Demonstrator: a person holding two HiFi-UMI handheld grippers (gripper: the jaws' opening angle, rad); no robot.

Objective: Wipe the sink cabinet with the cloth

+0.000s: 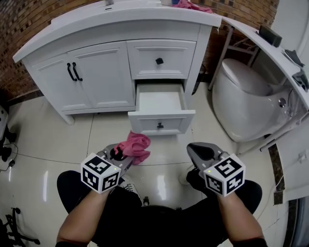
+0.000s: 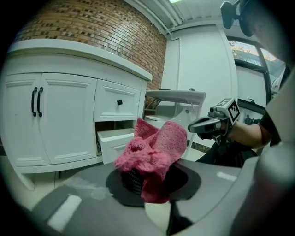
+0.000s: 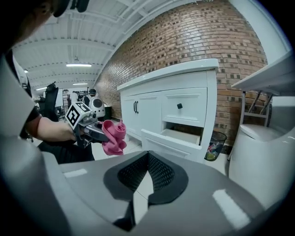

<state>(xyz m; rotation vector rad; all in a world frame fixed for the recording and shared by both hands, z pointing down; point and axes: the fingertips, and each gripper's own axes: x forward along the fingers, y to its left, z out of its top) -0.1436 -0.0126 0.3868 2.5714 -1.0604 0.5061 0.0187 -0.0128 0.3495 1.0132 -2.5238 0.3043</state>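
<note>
The white sink cabinet [image 1: 99, 72] stands ahead, with two doors at its left and a shut drawer at its upper right. Its lower drawer [image 1: 160, 110] is pulled out and looks empty. My left gripper [image 1: 123, 154] is held low in front of the cabinet, shut on a crumpled pink cloth [image 1: 134, 146]. In the left gripper view the cloth [image 2: 154, 150] bulges up over the left gripper [image 2: 147, 180] and hides its tips. My right gripper [image 1: 198, 149] is level with it to the right. It is shut with nothing in it [image 3: 147, 159], apart from the cabinet [image 3: 184, 108].
A second pink cloth [image 1: 192, 6] lies on the countertop at the back right. A white toilet [image 1: 244, 99] stands right of the cabinet, under a slanted white shelf [image 1: 270, 48]. A small bin [image 3: 213, 145] sits between the cabinet and the toilet. The floor is glossy tile [image 1: 58, 144].
</note>
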